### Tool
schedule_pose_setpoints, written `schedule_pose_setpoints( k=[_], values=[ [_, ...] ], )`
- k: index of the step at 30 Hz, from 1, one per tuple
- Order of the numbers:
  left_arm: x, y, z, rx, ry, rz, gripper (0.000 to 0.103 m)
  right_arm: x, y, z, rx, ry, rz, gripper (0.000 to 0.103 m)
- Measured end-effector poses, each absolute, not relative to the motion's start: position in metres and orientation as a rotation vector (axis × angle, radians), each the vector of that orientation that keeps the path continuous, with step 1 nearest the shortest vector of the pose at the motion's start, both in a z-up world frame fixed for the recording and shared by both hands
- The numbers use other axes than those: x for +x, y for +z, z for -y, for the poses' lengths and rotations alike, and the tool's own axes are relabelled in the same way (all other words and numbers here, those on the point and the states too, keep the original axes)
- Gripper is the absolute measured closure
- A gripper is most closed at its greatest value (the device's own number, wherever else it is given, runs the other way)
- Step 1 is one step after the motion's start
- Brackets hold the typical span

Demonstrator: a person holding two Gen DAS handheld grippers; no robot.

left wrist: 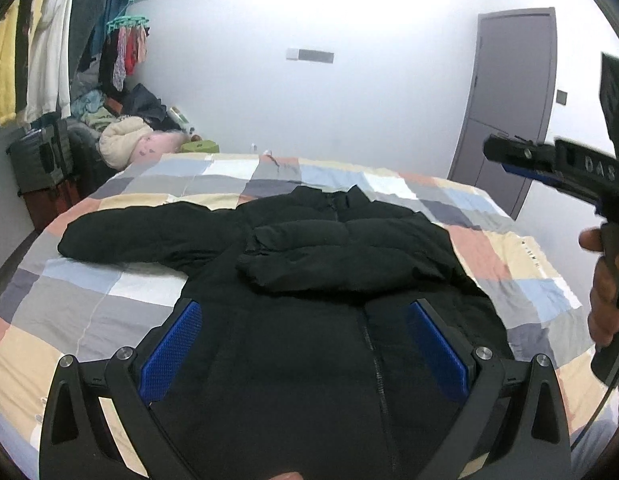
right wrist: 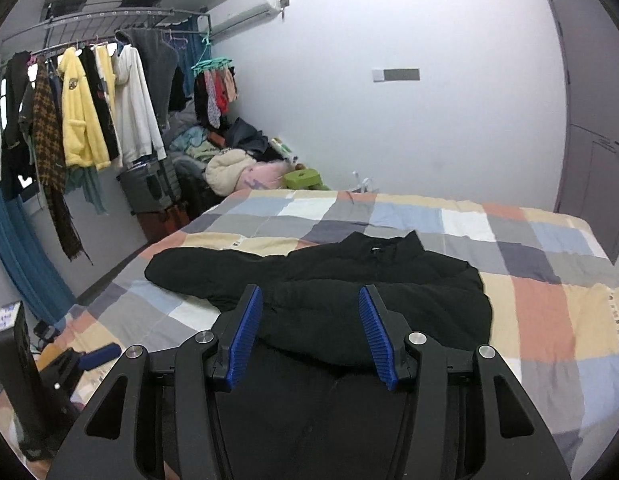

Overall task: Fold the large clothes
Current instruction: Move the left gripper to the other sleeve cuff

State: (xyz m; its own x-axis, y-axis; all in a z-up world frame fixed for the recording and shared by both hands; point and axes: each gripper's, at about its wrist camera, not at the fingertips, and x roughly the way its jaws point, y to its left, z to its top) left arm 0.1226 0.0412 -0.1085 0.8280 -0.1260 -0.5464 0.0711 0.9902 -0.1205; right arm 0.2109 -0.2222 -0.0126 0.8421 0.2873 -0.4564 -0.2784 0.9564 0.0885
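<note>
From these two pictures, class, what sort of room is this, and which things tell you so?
Most likely a bedroom: a bed with a patchwork cover, a rack of hanging clothes along the wall, and a black jacket spread on the bed.

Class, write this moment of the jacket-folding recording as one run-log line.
black jacket: flat on bed, one sleeve folded across chest, other outstretched | left gripper: open, empty | right gripper: open, empty

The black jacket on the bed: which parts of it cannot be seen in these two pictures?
- Black jacket, left wrist view: the hem is cut off by the bottom edge, behind the left hand-held gripper.
- Right wrist view: the lower front is hidden by the right hand-held gripper.
- Right wrist view: the small collar label is too small to read.
</note>
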Motion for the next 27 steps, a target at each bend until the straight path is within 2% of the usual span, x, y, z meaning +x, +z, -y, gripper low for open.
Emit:
schedule_pose_setpoints(
  k=[14, 27],
  values=[
    [0.089, -0.107, -0.020, -0.070, -0.158, -0.553, 0.000, 0.128, -0.061, 0.254, 0.031, 0.159, -0.448, 0.054],
    [0.085, -0.151, -0.011, -0.079, -0.185, -0.601, 0.000, 0.088, -0.103, 0.285, 0.065, 0.059, -0.437, 0.054]
  ],
)
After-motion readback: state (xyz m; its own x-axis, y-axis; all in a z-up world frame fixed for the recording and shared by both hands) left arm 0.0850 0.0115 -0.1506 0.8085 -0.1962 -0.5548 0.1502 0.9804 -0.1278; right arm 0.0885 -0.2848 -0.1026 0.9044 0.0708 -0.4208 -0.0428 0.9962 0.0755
